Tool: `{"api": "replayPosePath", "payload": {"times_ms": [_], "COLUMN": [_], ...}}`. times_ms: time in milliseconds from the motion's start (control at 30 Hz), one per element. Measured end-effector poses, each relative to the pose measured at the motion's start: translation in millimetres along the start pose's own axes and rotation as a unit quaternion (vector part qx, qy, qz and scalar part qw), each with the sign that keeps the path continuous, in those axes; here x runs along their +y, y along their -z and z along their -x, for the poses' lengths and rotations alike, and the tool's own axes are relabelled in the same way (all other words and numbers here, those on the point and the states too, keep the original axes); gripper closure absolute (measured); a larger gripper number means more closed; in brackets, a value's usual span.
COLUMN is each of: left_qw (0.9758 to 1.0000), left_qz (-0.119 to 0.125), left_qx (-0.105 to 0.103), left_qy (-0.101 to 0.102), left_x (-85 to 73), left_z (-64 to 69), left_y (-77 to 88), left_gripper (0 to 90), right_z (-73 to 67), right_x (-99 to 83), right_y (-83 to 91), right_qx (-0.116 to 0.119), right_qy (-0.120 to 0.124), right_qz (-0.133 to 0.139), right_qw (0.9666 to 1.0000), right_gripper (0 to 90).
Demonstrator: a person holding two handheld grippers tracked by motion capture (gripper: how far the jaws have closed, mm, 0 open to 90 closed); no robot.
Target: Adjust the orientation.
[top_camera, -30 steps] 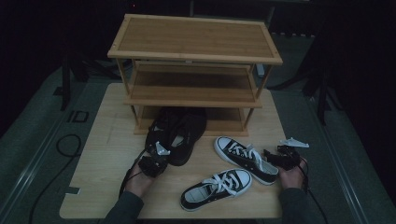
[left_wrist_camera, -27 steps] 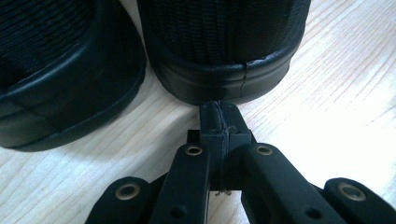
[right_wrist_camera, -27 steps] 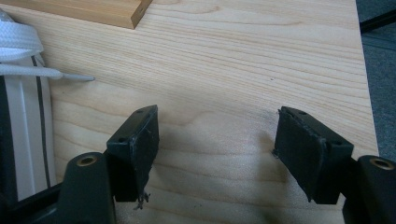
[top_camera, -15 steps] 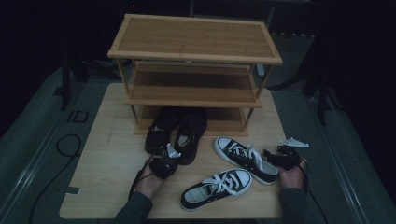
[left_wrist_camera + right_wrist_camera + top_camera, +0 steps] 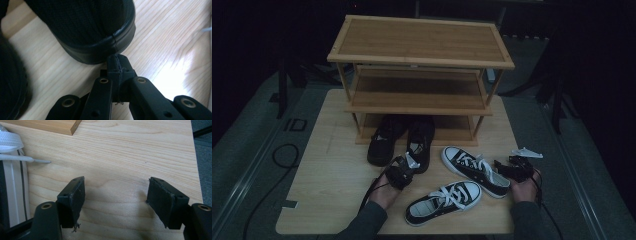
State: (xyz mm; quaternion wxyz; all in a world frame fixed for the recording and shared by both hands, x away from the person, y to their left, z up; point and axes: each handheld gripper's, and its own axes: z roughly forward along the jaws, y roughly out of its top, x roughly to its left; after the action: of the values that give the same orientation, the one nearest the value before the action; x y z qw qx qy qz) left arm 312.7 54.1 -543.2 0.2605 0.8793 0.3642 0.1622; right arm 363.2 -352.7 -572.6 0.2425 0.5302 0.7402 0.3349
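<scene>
We're at a light wooden table [image 5: 327, 165] with a three-shelf bamboo shoe rack [image 5: 419, 55] standing at the far side. A pair of black shoes sits just in front of the rack's bottom shelf, toes pointing under it: the left black shoe [image 5: 382, 142] and the right black shoe [image 5: 421, 145] lie side by side, close to touching.

Our left gripper [image 5: 403, 169] is right at the near end of the right black shoe. In the left gripper view its jaws are pressed flat together with nothing between them, and the tips [image 5: 117, 65] sit right against the shoe's rubber heel rim [image 5: 100, 50]; whether they actually touch it, we can't tell for sure.

On the right side there are two black-and-white sneakers with white laces. The far sneaker [image 5: 474, 170] lies angled toward the right edge, and the near sneaker [image 5: 444, 201] lies in front of it, closer to us.

Our right gripper [image 5: 508, 169] rests by the heel end of the far sneaker. In the right gripper view its fingers [image 5: 75, 195] are spread wide over bare table, holding nothing, with a lace tip [image 5: 41, 160] off to the left.
</scene>
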Motion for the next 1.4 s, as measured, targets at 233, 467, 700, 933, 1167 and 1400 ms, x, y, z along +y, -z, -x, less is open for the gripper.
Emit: {"api": "replayPosePath", "payload": {"times_ms": [233,467,700,933,1167,1400], "left_qw": [0.9998,0.9994,0.9988,0.9983,0.9980,0.9978], "left_qz": [0.015,0.015,0.013,0.014,0.012,0.012], "left_qx": [0.013,0.023,0.041,0.057,0.060,0.061], "left_qy": [-0.004,-0.020,-0.021,-0.001,0.017,0.024], "left_x": [19.9,34.6,50.6,63.9,71.1,76.4], "left_z": [0.3,0.0,-3.5,-19.7,-34.6,-38.3], "left_y": [3.5,1.0,-6.4,-14.7,-22.6,-27.2], "left_gripper": [90.0,90.0,90.0,90.0,90.0,90.0], "right_z": [-0.1,-0.1,-0.1,0.0,0.0,0.0], "right_x": [0.0,0.1,0.1,0.1,0.1,0.1], "right_y": [0.0,0.1,0.1,0.0,0.0,0.0], "right_qx": [0.000,0.001,0.001,0.001,0.002,0.002], "right_qy": [-0.001,0.000,0.000,0.000,0.000,0.000], "right_qz": [0.000,-0.001,0.000,-0.001,-0.001,-0.001], "right_qw": [1.0000,1.0000,1.0000,1.0000,1.0000,1.0000], "right_gripper": [30.3,30.3,30.3,30.3,30.3,30.3]}}
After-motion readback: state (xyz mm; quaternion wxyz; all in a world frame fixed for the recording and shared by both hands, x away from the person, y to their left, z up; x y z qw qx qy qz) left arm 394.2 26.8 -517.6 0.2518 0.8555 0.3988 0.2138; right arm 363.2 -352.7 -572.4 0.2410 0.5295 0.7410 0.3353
